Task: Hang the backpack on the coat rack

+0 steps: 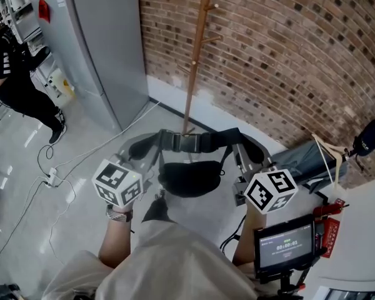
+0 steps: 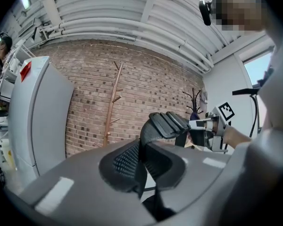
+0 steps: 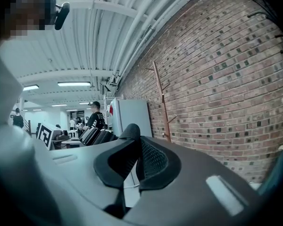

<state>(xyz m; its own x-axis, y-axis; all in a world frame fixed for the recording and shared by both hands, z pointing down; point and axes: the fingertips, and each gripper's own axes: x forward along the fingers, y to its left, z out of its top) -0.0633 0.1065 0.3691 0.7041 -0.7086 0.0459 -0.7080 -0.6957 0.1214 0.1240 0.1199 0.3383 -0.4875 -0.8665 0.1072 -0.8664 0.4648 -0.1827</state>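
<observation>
In the head view, a black backpack (image 1: pixel 190 177) hangs between my two grippers by its padded shoulder strap (image 1: pixel 187 141), stretched level in front of me. My left gripper (image 1: pixel 144 152) is shut on the strap's left end, and my right gripper (image 1: pixel 242 155) is shut on its right end. The wooden coat rack (image 1: pixel 197 55) stands just beyond the backpack, against the brick wall. In the left gripper view, the left gripper (image 2: pixel 140 166) pinches the strap (image 2: pixel 166 124), with the rack (image 2: pixel 114 102) ahead on the left. In the right gripper view, the right gripper (image 3: pixel 136 161) pinches the strap (image 3: pixel 127 134), and the rack (image 3: pixel 161 100) stands ahead.
A tall grey refrigerator (image 1: pixel 94 49) stands left of the rack. A person in black (image 1: pixel 12 74) is at the far left. Cables (image 1: pixel 56 180) trail over the glossy floor. A small screen (image 1: pixel 284 245) and a blue-grey bundle (image 1: pixel 312 158) are at the right.
</observation>
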